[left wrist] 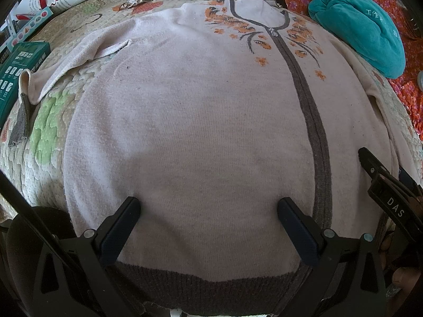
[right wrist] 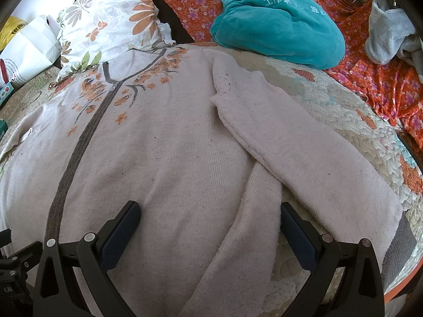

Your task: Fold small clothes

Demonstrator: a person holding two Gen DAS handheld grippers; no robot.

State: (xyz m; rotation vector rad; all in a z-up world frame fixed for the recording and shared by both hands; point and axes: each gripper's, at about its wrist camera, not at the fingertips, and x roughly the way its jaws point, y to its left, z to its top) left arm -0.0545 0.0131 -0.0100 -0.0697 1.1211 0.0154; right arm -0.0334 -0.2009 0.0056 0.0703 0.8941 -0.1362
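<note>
Both hand-held grippers, left [left wrist: 208, 227] and right [right wrist: 210, 231], are held wide open, empty, low over the cardigan [left wrist: 201, 121] hem.

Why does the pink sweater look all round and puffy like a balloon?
The fisheye lens bends both views: in the left wrist view the sweater bulges and the corners go black; in the right wrist view its sleeve curves, and daylight keeps it bright, with soft shadows near the right gripper.

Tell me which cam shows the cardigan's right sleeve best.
Right wrist. The sleeve lies there in full, running diagonally from the shoulder to its grey cuff over the quilt. The left wrist view catches only a sliver of it at the right edge, squeezed by fisheye distortion.
</note>
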